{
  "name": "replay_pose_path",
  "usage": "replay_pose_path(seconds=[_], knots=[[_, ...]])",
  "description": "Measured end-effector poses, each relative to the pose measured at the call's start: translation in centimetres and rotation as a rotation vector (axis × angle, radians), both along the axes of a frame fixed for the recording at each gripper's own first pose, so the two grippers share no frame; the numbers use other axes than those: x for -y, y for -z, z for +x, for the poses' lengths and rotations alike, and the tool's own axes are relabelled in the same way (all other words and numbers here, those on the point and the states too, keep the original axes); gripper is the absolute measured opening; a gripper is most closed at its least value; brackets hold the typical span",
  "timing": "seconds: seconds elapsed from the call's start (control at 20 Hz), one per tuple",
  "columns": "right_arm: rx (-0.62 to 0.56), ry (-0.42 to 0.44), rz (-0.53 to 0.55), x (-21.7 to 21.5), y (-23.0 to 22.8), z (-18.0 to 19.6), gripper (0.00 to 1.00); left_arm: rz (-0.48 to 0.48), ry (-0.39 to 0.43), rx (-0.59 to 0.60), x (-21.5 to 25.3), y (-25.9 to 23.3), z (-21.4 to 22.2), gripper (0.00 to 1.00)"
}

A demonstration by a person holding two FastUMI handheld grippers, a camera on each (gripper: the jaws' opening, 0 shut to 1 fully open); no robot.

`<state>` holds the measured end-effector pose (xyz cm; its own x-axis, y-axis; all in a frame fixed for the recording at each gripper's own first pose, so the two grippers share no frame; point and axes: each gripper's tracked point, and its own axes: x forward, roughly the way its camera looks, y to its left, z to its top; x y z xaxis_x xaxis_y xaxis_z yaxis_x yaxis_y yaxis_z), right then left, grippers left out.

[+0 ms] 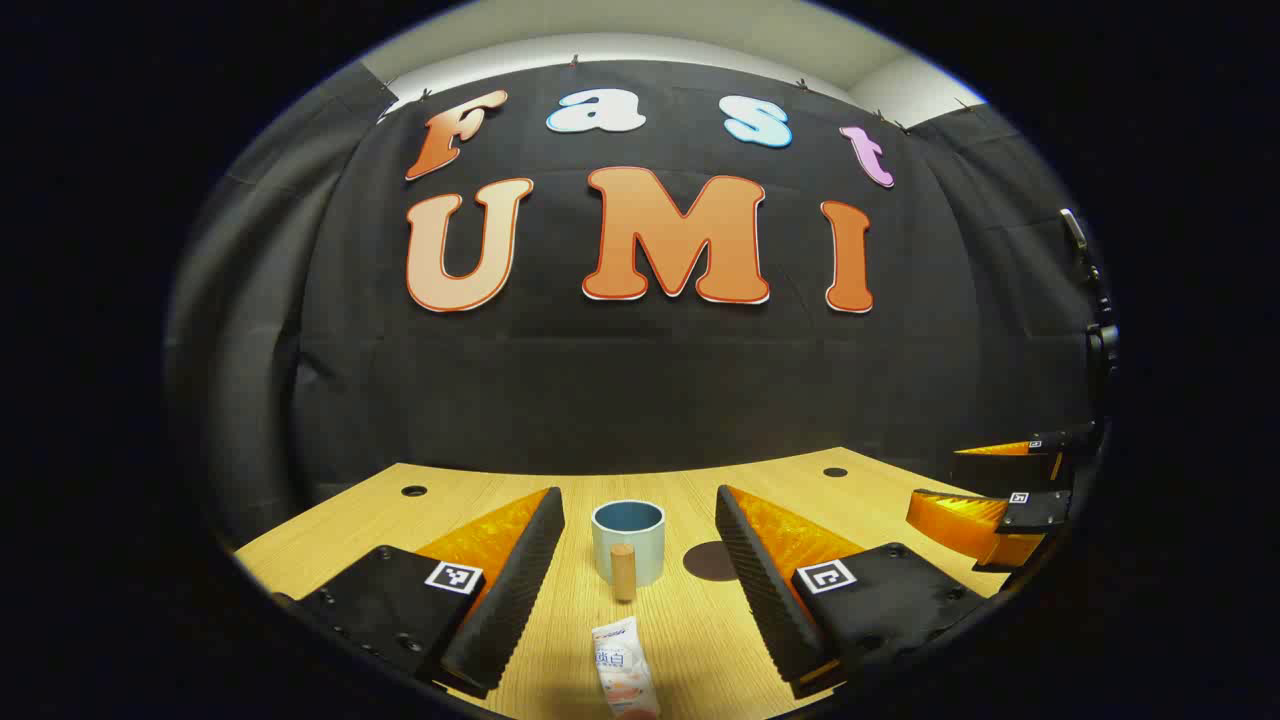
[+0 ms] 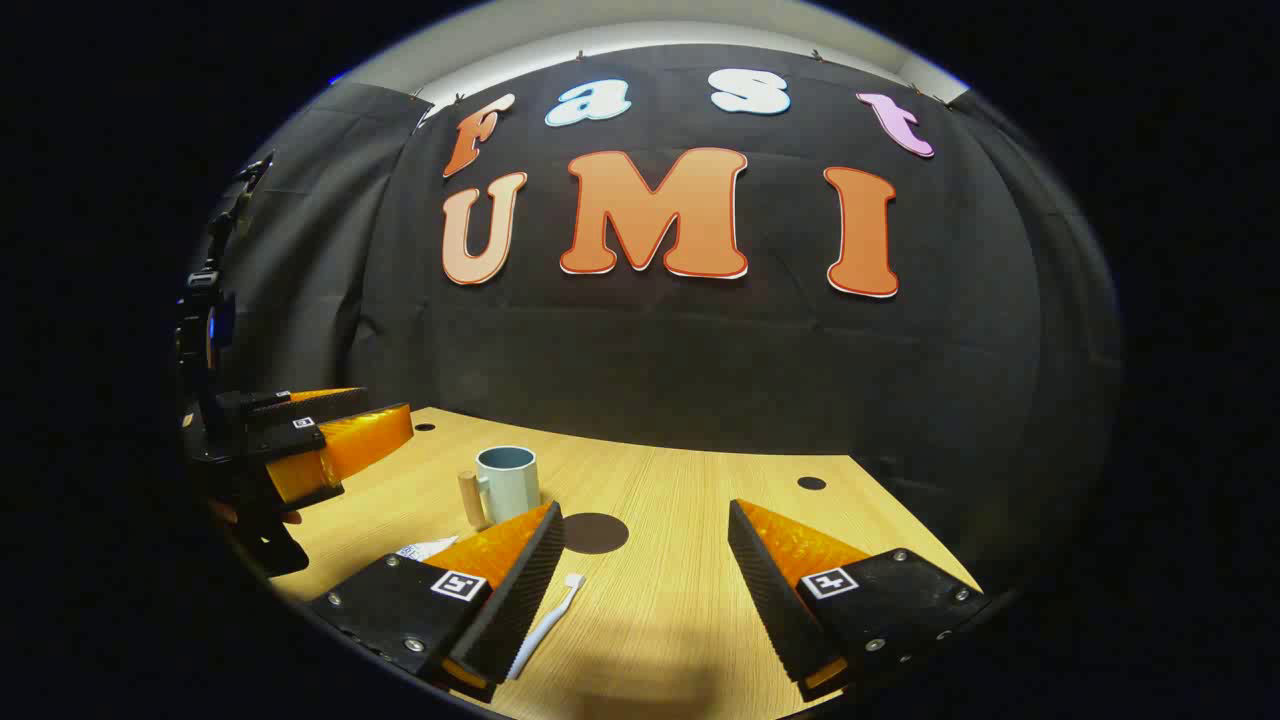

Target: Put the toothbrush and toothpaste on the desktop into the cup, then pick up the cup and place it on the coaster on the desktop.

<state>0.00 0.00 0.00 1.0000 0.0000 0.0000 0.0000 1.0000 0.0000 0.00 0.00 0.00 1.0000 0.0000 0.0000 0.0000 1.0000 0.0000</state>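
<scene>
On the wooden desktop: a pale blue-grey cup with a darker inside and a wooden peg handle, upright, empty as far as can be seen, just beside a dark round coaster (apart from it, not on it). Nearer the left gripper, spread wide and holding nothing: a white toothpaste tube, lying flat, print too small to read. Right gripper likewise spread and empty, with a white toothbrush flat by its left-hand finger.
</scene>
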Motion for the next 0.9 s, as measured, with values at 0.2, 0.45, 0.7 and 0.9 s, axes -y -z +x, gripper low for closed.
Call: replay_pose_path(seconds=[0.2, 0.45, 0.7, 0.9], knots=[[0.010, -0.005, -0.007, -0.2, -0.1, 0.3, 0.99, 0.008, -0.007, 0.011, -0.3, -0.1, 0.6, 0.99], [0.006, -0.014, -0.007, -0.2, 0.2, 0.6, 0.98, 0.017, -0.014, 0.015, -0.5, 0.0, 1.3, 0.99], [-0.003, -0.035, -0.004, -0.6, 0.4, 1.0, 0.98, 0.022, -0.008, 0.012, -0.5, 0.1, 2.0, 0.99], [-0.055, -0.050, 0.021, -0.5, 1.2, 1.4, 0.99, 0.055, 0.000, -0.052, -0.3, 1.3, 2.5, 0.98]])
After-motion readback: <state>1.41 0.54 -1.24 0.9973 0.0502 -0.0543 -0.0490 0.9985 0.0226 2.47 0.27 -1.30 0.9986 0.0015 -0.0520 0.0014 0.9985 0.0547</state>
